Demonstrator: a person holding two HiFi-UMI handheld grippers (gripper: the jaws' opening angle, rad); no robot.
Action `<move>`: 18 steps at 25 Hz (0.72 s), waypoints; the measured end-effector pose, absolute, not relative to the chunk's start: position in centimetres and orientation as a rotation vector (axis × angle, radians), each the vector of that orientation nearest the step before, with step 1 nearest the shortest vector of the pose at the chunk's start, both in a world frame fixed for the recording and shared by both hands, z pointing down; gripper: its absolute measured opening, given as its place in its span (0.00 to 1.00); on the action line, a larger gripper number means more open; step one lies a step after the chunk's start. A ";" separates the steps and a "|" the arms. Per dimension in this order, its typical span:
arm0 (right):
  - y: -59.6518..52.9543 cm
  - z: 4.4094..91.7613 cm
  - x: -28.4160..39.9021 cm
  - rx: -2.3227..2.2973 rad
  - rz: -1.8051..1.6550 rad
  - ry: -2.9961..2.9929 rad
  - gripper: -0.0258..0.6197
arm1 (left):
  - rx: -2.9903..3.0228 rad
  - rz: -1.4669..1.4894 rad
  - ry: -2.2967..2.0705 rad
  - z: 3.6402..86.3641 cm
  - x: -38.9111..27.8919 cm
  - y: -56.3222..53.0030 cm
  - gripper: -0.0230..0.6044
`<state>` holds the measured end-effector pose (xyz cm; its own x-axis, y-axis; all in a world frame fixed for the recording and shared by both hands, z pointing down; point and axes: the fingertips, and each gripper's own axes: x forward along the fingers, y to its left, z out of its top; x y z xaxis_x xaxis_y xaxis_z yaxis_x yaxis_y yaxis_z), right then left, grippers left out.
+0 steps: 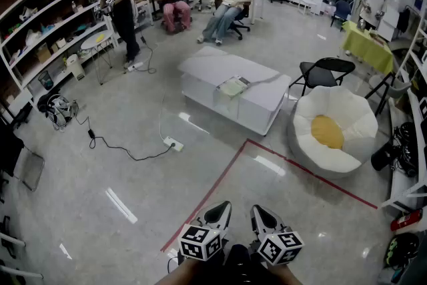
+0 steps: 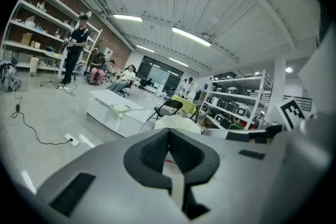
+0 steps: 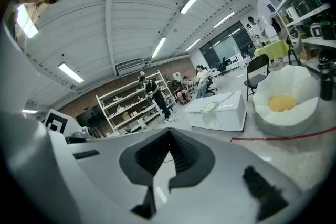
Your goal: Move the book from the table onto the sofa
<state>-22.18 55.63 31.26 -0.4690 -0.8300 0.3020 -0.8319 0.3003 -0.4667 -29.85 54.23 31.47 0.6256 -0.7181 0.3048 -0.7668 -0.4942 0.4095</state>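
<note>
Left claw: clenched, pads meeting, nothing between them. It sits low in the head view, over bare floor.
Right claw: also clenched and empty, just beside the left one.
Book: lies flat on the surface, near its front edge, well apart from both claws.
Surface: low white block table mid-room with a glossy top, mostly bare around the book.
Sofa: round white floor sofa with a yellow cushion in its middle. It stands near the right of the surface, not touching it.
Floor: glossy grey. A red tape line bends between the claws and the surface. A white power strip with a black cable lies left of the surface.
Room: open shelves along the left brick wall, with one person standing by them. Seated people are behind the surface and a black folding chair is behind the sofa. At far right is a table with a yellow-green cloth.
</note>
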 end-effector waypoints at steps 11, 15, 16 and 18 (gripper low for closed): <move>56.8 31.4 -20.3 1.587 0.853 -2.576 0.06 | 2.356 0.087 -1.203 31.3 -27.4 55.6 0.05; 57.4 31.2 -19.2 1.629 0.800 -2.579 0.06 | 2.355 0.054 -1.208 31.1 -26.4 56.4 0.05; 57.4 31.2 -19.0 1.631 0.809 -2.587 0.06 | 2.352 0.050 -1.207 31.2 -26.2 56.5 0.05; 57.4 31.2 -18.7 1.624 0.814 -2.596 0.06 | 2.340 0.044 -1.205 31.2 -25.5 56.5 0.05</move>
